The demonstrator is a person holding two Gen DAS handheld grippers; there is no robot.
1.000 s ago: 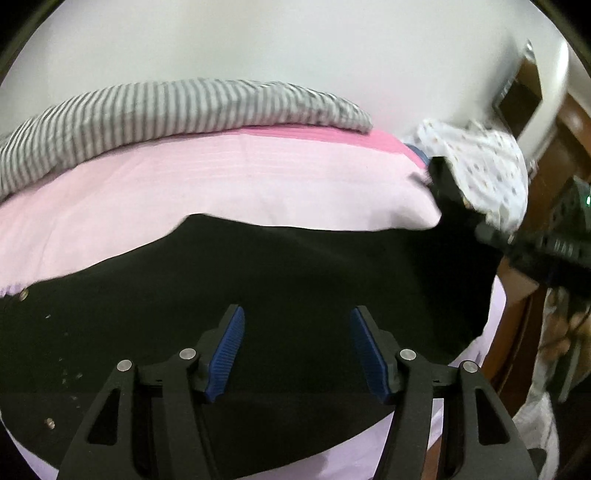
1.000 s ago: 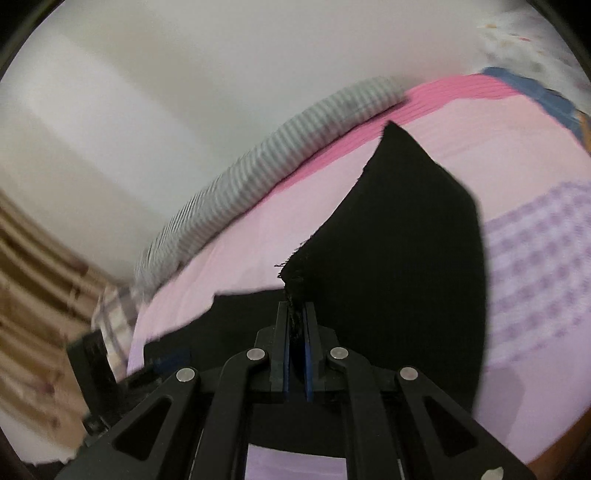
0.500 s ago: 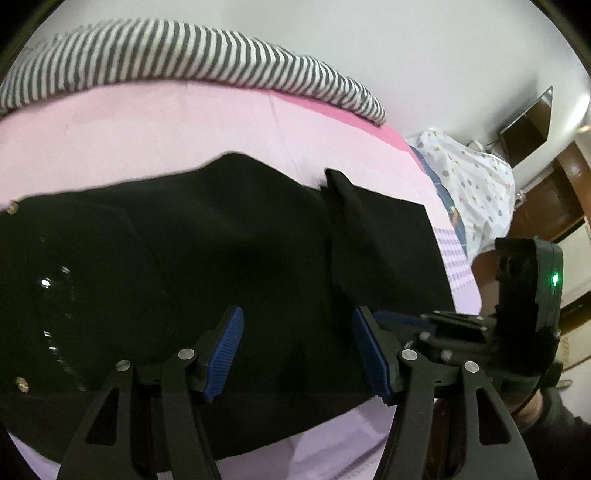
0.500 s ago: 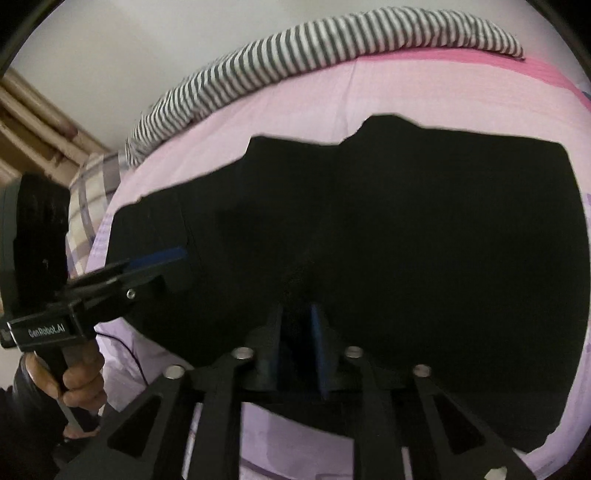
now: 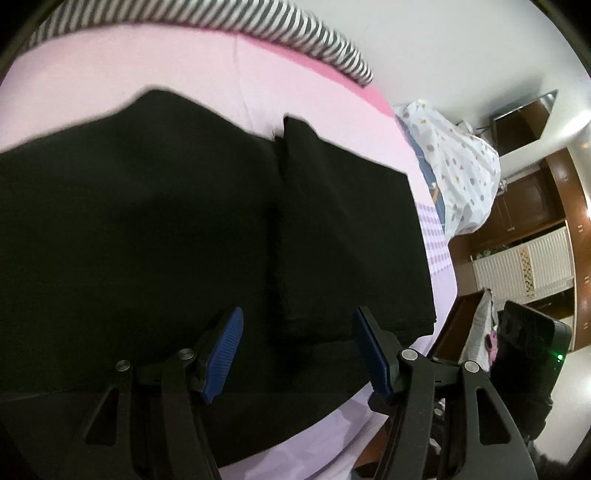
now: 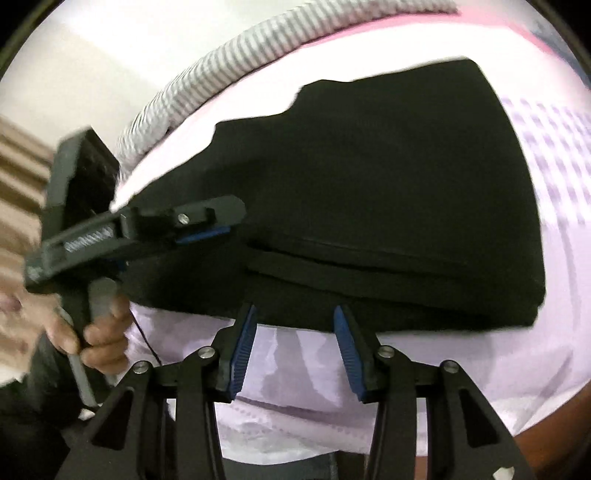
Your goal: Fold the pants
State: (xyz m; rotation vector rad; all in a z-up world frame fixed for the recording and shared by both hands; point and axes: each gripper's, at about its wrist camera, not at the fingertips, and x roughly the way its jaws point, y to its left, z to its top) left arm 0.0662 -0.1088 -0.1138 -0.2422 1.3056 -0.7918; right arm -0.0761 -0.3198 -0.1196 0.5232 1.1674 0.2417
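As I let go: right gripper [image 6: 295, 350] jaws opening, empty, fold dropped
left gripper [image 5: 297, 354]: wide, empty
pants [image 5: 184, 221]: folded on pink bed [image 5: 221, 66]
next: I'd say another fold

- One pair of black fabric pants [image 5: 184, 221], folded over itself
- One pink bed sheet [image 5: 110, 77]
- One grey-and-white striped long pillow [image 5: 295, 33]
- One white dotted cloth bundle [image 5: 461, 173]
- Two black two-finger grippers with blue pads: left gripper [image 5: 299, 347], right gripper [image 6: 295, 343]
- One hand [image 6: 99, 332] visible
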